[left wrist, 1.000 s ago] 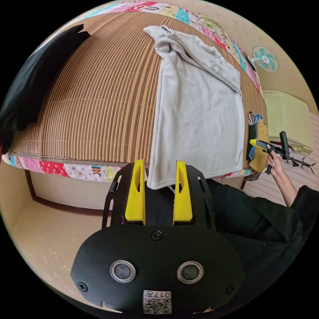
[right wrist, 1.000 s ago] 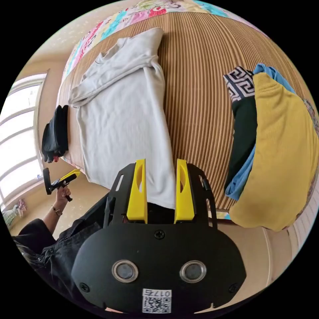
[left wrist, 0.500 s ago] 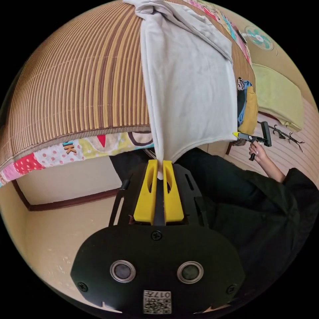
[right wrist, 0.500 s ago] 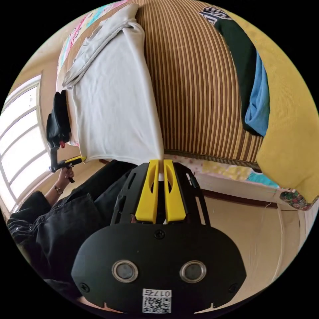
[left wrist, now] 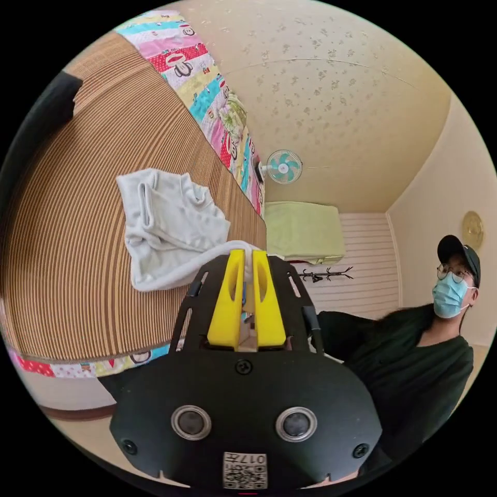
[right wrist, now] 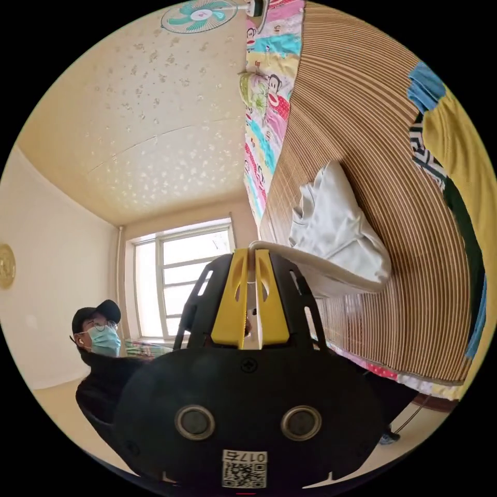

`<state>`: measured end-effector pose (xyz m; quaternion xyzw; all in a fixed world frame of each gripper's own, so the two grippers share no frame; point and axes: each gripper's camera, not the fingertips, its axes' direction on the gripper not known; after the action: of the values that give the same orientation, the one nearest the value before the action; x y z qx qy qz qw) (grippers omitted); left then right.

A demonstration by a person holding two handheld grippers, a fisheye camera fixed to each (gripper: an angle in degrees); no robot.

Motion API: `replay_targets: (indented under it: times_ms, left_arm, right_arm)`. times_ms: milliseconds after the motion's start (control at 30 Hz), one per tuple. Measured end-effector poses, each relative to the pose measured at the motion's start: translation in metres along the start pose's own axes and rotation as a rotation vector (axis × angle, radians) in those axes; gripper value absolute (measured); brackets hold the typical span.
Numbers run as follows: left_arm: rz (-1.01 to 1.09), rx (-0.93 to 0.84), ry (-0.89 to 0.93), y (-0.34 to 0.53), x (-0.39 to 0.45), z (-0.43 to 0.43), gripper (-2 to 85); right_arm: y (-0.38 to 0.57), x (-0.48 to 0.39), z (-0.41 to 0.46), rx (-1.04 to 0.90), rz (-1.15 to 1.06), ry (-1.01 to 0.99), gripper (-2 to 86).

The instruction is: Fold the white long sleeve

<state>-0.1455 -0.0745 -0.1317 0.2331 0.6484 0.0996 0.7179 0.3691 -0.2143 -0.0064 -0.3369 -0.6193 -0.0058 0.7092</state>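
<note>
The white long sleeve (left wrist: 171, 228) lies bunched on the striped bamboo mat (left wrist: 77, 243) of the bed, its near hem lifted off the mat. In the left gripper view my left gripper (left wrist: 243, 254) is shut on one corner of that hem, yellow jaws pressed together with white cloth between them. In the right gripper view my right gripper (right wrist: 252, 253) is shut on the other hem corner, and the white long sleeve (right wrist: 336, 233) stretches from its jaws back over the rest of the shirt on the mat (right wrist: 373, 134).
A person in dark clothes (left wrist: 414, 357) stands beside the bed. A pile of yellow, blue and dark clothes (right wrist: 461, 171) sits on the mat, and a dark garment (left wrist: 36, 124) at the far end. A patchwork quilt (left wrist: 217, 108), a wall fan (left wrist: 282, 166) and a window (right wrist: 181, 279) surround it.
Both grippers, shut on the hem corners, have lifted and carried the hem over towards the collar end, doubling the shirt. Both cameras tilted up, bringing the wall and the person into view.
</note>
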Motion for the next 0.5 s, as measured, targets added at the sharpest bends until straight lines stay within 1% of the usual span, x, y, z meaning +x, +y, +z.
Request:
replay_targets:
  times_ms: [67,100,167,200,267,300,333,367,400,467,500]
  left_arm:
    - [-0.005,0.056,-0.147,-0.061,-0.004,0.015,4.8]
    - [-0.007,0.062,-0.182,-0.072,-0.006,0.019,5.4]
    - [-0.043,0.067,-0.317,-0.099,-0.019,0.033,8.3]
    - [-0.064,0.07,-0.35,-0.1,-0.023,0.035,9.2]
    - [-0.145,0.11,-0.477,-0.085,-0.04,0.037,12.7]
    - [-0.167,0.135,-0.511,-0.076,-0.043,0.036,13.4]
    - [-0.205,0.177,-0.558,-0.058,-0.051,0.034,14.4]
    - [-0.251,0.2,-0.566,-0.038,-0.062,0.035,14.9]
    - [-0.276,0.198,-0.552,-0.029,-0.069,0.036,15.1]
    - [-0.386,0.144,-0.46,0.003,-0.101,0.052,16.1]
    - [-0.41,0.14,-0.449,0.011,-0.108,0.056,16.4]
  right_arm:
    - [-0.059,-0.012,0.037,0.03,-0.01,0.181,4.7]
    - [-0.07,-0.014,0.045,0.034,-0.007,0.216,5.2]
    - [-0.091,-0.024,0.073,0.052,0.005,0.33,7.4]
    - [-0.093,-0.027,0.08,0.051,-0.002,0.358,7.4]
    - [-0.085,-0.036,0.114,-0.012,-0.089,0.481,7.3]
    - [-0.08,-0.037,0.123,-0.028,-0.111,0.527,7.2]
    - [-0.068,-0.036,0.142,-0.058,-0.16,0.628,6.8]
    - [-0.055,-0.031,0.164,-0.099,-0.217,0.721,6.4]
    - [-0.049,-0.028,0.175,-0.122,-0.244,0.761,6.1]
    - [-0.025,-0.015,0.219,-0.204,-0.38,0.902,4.2]
    - [-0.018,-0.012,0.229,-0.221,-0.423,0.935,3.8]
